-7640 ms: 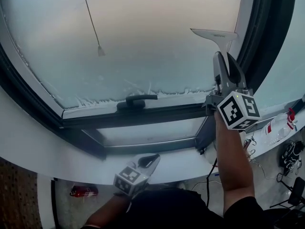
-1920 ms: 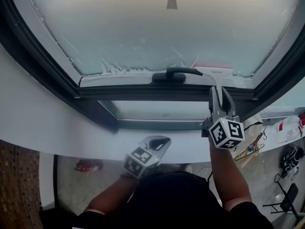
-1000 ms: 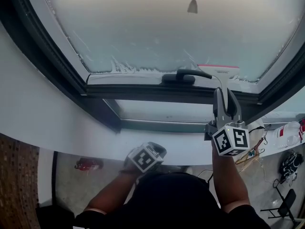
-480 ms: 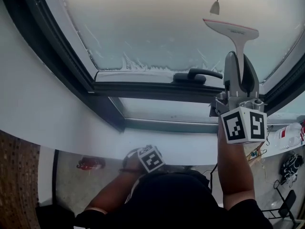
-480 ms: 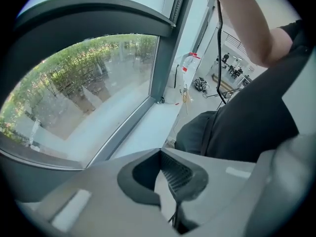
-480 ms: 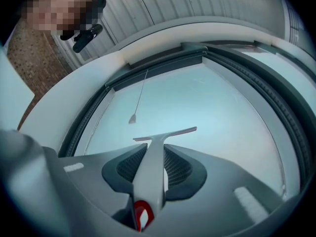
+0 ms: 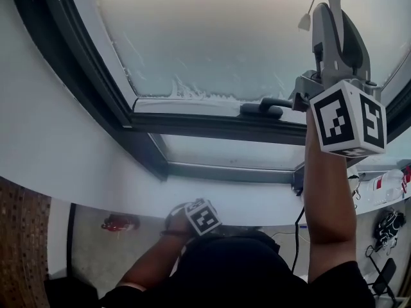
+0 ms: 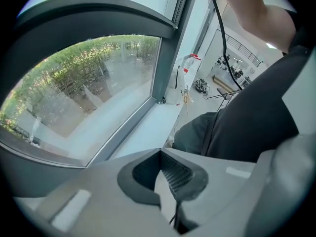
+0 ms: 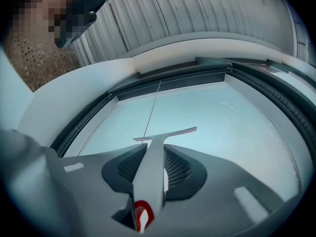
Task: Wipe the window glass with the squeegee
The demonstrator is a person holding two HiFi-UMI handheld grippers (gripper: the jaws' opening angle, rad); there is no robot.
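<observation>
Currently the right tool [image 9: 152,162] is clenched on the squeegee [image 9: 159,138], a slim white plastic handle. Its long axis runs straight out along the jaws, with the T-shaped blade ahead, high on the frosted window glass [image 7: 218,37]; contact unclear. Left tool [image 8: 167,176] is closed on nothing, low by the white sill [image 7: 96,185]. Right arm nearer; next stroke probably downward.

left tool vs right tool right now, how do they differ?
Load: the right tool is shut on the squeegee handle; the left tool is shut on nothing.
Height: the right tool is raised in front of the window glass; the left tool hangs low by the white sill, near the person's body.
Shared: each carries a marker cube.
</observation>
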